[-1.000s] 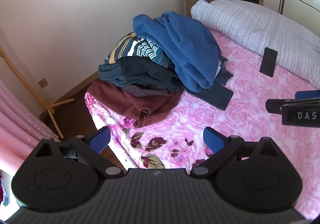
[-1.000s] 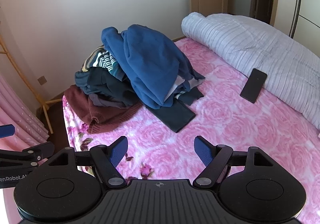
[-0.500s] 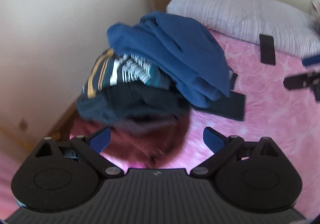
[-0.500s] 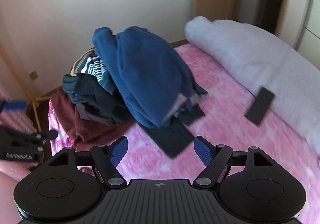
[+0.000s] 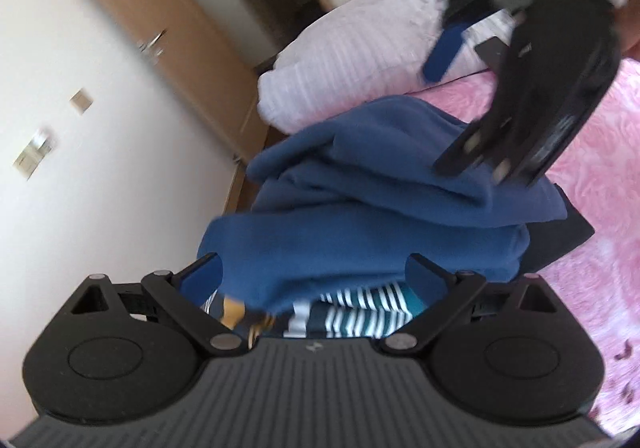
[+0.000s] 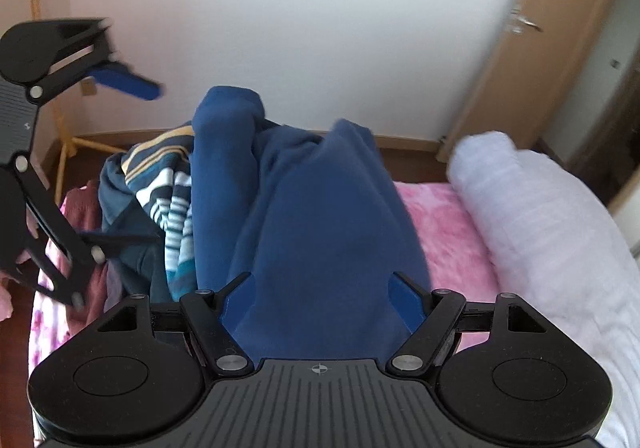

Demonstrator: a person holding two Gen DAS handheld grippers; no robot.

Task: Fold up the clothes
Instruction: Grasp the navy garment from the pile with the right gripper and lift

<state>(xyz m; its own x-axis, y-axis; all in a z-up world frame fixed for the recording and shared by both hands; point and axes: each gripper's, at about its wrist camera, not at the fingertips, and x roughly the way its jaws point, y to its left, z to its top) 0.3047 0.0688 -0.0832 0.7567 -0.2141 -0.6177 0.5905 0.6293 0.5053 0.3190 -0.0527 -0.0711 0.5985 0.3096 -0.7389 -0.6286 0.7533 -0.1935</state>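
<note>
Pink rose-patterned bedspread point(image 6: 436, 216) shows right of centre; both grippers have closed in on the rumpled blue fleece garment point(image 6: 320, 216), left gripper point(image 5: 314, 280) and right gripper point(image 6: 320, 296) straddling it, fingers apart, ready to grasp.

A plain deep-blue sweatshirt point(image 6: 320, 216) tops a navy garment striped in white, teal and mustard point(image 6: 172, 200), over a maroon knit point(image 6: 82, 204), on a pink rose-print bedspread point(image 5: 600, 168) beside a pale lilac ribbed quilt point(image 6: 540, 216).
</note>
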